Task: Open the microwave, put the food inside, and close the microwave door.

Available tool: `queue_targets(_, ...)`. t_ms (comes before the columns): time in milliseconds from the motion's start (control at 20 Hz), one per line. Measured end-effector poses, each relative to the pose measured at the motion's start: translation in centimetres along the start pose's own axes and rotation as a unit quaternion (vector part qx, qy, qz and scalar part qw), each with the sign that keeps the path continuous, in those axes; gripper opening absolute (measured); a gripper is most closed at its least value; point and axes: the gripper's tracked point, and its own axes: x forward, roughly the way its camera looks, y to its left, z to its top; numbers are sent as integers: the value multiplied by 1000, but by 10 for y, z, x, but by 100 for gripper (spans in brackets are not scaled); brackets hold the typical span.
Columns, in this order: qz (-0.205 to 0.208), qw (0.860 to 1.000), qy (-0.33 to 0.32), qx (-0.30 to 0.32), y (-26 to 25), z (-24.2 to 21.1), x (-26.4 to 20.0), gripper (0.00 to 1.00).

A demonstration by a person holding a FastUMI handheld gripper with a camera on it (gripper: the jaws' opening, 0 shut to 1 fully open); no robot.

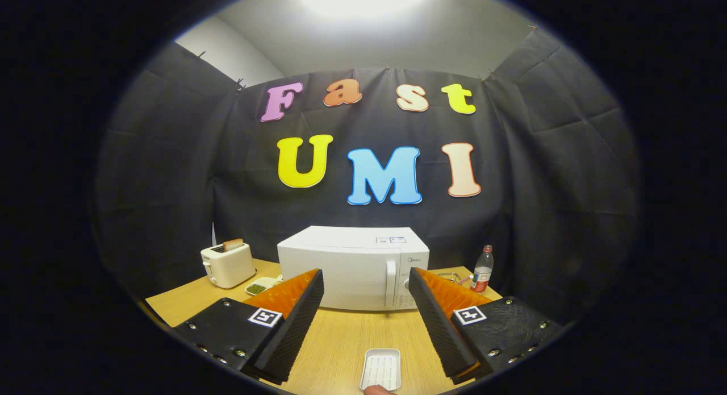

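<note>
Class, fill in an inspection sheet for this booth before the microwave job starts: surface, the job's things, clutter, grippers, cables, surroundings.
Surface: wooden table, bare between the jaws.
Job's things: white microwave, door shut, handle at its right side; white tray between the jaws, near the camera; what it holds cannot be told.
Clutter: toaster with bread left of the microwave, small dish beside it, bottle to the right.
Grippers: gripper open, holding nothing.
Cables: nothing seen.
Surroundings: black cloth wall, ceiling light.

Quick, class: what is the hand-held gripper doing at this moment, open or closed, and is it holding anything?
Hand-held gripper: open, fingers spread wide and holding nothing; the white tray lies on the table between them, with the closed microwave beyond.
</note>
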Motion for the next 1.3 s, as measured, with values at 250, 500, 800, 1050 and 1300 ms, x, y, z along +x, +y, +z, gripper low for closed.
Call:
queue_targets(250,1,1000,0,-1,1,2,1,94)
queue_targets(500,3,1000,-7,1,4,6,2,94)
queue_targets(800,5,1000,-17,-3,10,11,-1,94)
queue_targets(1050,6,1000,-20,-4,14,13,-6,94)
queue_targets(1300,2,999,-32,-1,15,20,-9,94)
